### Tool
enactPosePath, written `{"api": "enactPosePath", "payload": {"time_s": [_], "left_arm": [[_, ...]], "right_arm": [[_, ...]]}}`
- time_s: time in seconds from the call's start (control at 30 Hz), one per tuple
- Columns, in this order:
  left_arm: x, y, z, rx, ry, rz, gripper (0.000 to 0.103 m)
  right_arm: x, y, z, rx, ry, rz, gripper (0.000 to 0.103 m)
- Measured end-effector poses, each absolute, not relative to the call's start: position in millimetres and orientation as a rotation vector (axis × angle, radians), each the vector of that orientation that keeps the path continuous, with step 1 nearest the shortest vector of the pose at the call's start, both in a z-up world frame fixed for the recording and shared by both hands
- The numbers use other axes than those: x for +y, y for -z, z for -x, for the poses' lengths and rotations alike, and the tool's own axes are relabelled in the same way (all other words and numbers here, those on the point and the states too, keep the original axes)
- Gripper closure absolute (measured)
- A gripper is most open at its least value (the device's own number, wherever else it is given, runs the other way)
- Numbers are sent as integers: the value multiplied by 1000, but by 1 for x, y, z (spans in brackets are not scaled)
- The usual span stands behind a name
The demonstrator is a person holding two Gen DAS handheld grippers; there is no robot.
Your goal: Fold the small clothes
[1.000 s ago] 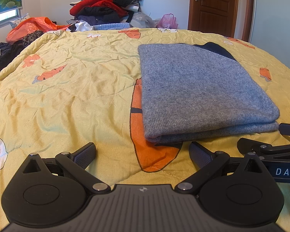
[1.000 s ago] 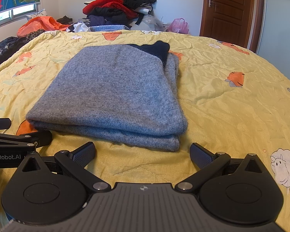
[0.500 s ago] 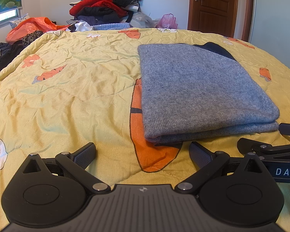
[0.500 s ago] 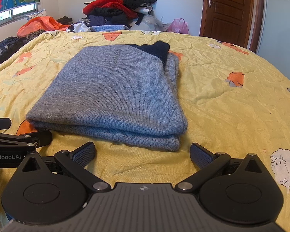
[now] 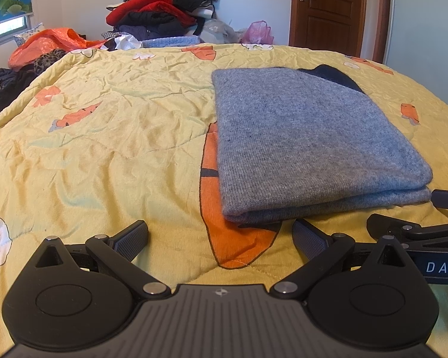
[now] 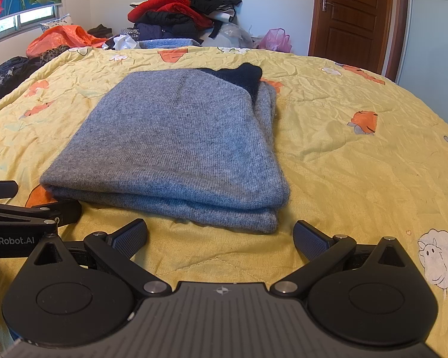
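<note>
A grey knit sweater (image 5: pixel 307 137) lies folded into a flat rectangle on the yellow quilt, with a dark navy part showing at its far corner; it also shows in the right wrist view (image 6: pixel 176 140). My left gripper (image 5: pixel 221 235) is open and empty, just in front of the sweater's near left corner. My right gripper (image 6: pixel 221 235) is open and empty, just in front of the sweater's near right corner. Each gripper shows at the edge of the other's view, the right one (image 5: pixel 415 232) and the left one (image 6: pixel 30 211).
The yellow quilt (image 5: pixel 104 149) with orange carrot prints covers the bed. A pile of clothes (image 5: pixel 161 15) stands beyond the far edge, with orange fabric (image 5: pixel 47 44) at the far left. A brown door (image 5: pixel 328 9) is at the back right.
</note>
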State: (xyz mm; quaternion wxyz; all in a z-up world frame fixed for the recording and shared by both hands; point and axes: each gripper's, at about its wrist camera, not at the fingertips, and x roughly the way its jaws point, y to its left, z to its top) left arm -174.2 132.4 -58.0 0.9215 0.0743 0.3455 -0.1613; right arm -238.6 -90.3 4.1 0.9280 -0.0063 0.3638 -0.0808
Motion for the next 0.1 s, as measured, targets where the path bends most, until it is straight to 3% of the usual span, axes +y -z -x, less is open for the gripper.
{"api": "enactPosePath", "payload": {"time_s": [0.1], "left_arm": [[132,58,175,713,331,-146,0]], "right_arm": [[-90,-4,239,745,166,13,0]]}}
